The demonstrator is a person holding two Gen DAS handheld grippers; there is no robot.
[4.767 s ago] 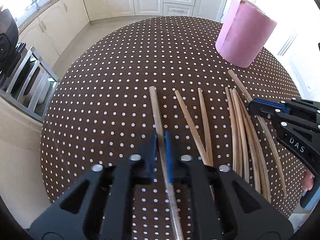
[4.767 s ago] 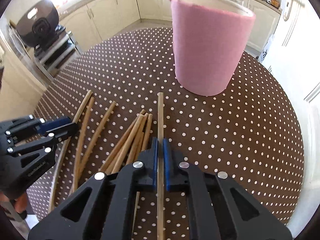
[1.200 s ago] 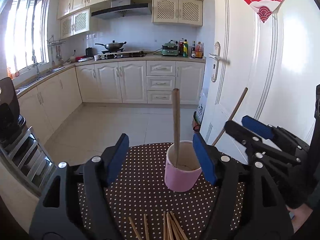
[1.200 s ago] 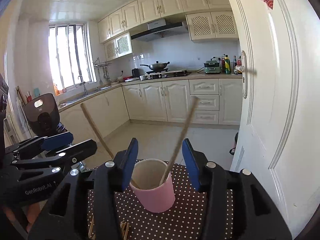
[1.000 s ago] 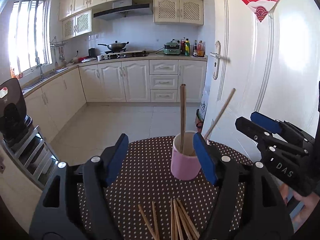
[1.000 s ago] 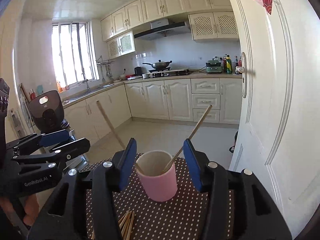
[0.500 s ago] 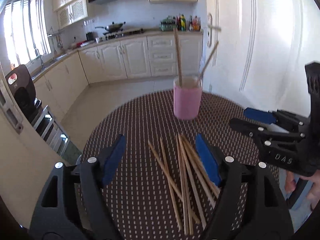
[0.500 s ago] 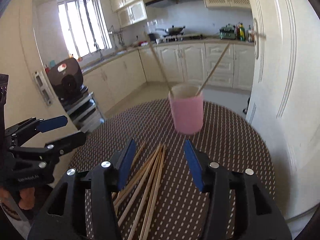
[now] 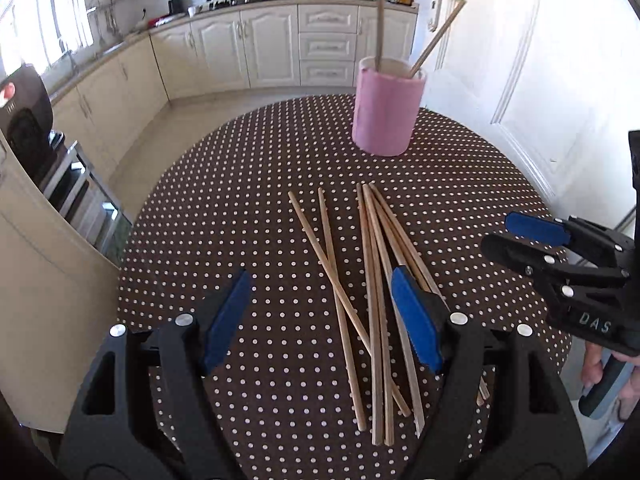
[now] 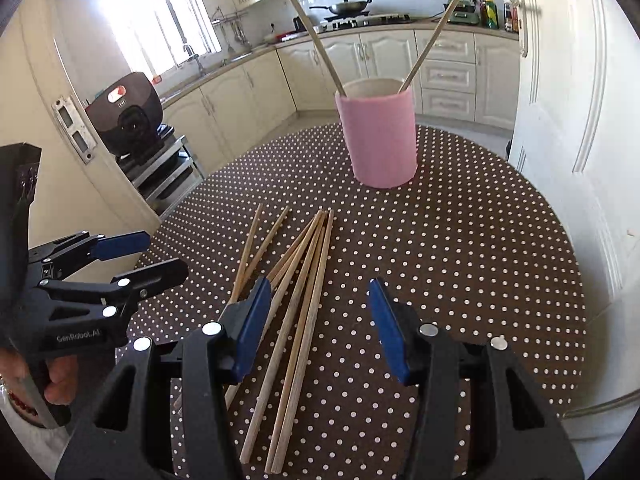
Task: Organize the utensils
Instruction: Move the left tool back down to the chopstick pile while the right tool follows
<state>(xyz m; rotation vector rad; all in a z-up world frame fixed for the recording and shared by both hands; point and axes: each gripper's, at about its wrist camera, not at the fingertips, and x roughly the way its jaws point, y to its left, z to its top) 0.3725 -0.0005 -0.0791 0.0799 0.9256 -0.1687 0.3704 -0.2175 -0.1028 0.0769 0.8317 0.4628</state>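
1. The left gripper (image 9: 320,312) is at the near edge of the table (image 9: 224,216). Its blue pads (image 9: 226,316) stand wide apart. It holds nothing.
2. Some of the loose chopsticks (image 9: 372,280) lie on the table under the gap between its pads. The pads do not press on them.
3. The right gripper (image 10: 318,324) is at the near edge too, on the right side. Its pads stand about half way apart. It holds nothing.
4. In the right wrist view, the left pad is over the sticks. Two or three sticks run under the gap.
5. A hand (image 10: 60,380) holds the left gripper. It shows at the left edge of the right wrist view.
6. The other hand (image 9: 596,364) holds the right gripper. It shows at the right edge of the left wrist view.
7. The loose chopsticks lie flat in a bunch near the middle of the table, toward the near edge. Some cross over each other. The thin ends point to the far edge.
8. The table cover is brown with white dots.
9. A pink cup (image 9: 386,114) stands upright near the far edge of the table. It is well apart from the bunch.
10. Two chopsticks (image 10: 312,32) stand in the cup. One leans left and one leans right.
11. Behind the table are cream cupboards (image 9: 276,44) and a white door (image 9: 520,60).
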